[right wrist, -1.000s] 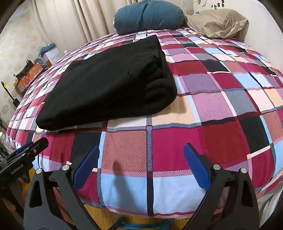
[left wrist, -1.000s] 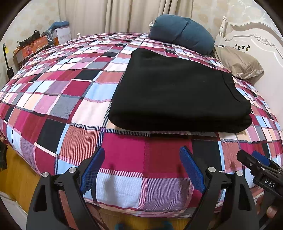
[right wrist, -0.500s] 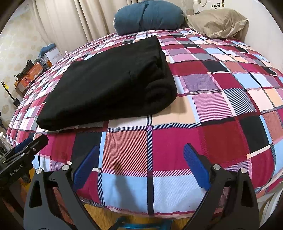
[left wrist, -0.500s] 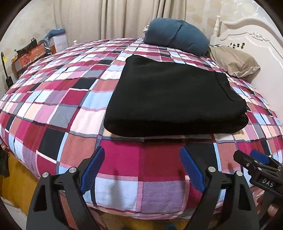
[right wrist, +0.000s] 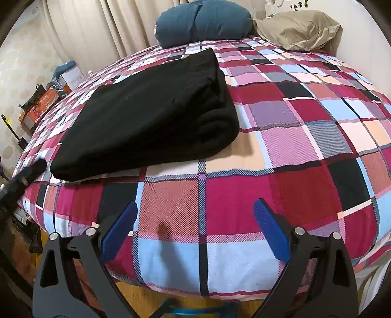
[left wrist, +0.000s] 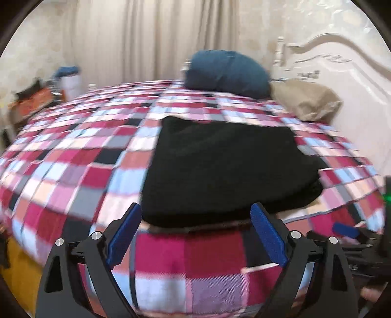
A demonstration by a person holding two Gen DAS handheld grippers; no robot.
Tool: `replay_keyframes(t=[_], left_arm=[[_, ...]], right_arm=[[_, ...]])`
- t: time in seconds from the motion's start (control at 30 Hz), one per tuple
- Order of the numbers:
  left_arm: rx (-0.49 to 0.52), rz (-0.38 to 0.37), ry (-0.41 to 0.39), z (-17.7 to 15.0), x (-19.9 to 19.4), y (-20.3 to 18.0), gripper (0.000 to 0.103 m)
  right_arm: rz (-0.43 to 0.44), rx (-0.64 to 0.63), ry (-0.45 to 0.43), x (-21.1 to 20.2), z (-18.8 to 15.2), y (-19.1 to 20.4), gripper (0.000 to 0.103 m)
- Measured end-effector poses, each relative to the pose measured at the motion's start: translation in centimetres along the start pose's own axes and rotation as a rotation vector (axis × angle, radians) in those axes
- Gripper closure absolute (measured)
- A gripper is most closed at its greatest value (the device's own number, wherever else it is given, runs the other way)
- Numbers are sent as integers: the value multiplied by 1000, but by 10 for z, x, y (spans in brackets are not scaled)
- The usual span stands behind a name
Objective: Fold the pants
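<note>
Here the black pants (right wrist: 151, 110) lie folded on the checked bedspread (right wrist: 281, 151) (blurred in the left view); left gripper (left wrist: 195, 232) opening, empty, right gripper (right wrist: 195, 230) wide, empty

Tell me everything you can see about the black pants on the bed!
The black pants are folded into a thick, flat rectangle of several layers. The cloth looks soft and fuzzy, like fleece, plain with no pattern. One end shows rounded, stacked folds. They lie on the checked red, pink and blue bedspread, near the bed's front edge, well short of the blue pillow. Only the bedspread touches them; neither gripper does.
</note>
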State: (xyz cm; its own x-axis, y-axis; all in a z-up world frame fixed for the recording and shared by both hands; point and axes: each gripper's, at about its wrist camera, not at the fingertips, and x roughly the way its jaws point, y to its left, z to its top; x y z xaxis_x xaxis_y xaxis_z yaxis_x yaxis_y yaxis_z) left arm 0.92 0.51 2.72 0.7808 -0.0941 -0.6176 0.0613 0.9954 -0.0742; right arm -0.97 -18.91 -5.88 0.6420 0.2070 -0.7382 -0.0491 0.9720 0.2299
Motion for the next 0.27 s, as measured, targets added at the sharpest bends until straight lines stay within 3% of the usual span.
replay_keyframes(t=[0.13, 0.2, 0.27], left_arm=[[-29, 28, -63, 54, 21, 53, 14], [-20, 70, -62, 81, 45, 86, 14], [-40, 142, -52, 114, 88, 137, 14]], right_arm=[[22, -18, -37, -19, 28, -5, 7], [39, -45, -75, -26, 60, -9, 6], [13, -66, -158, -24, 117, -19, 2]])
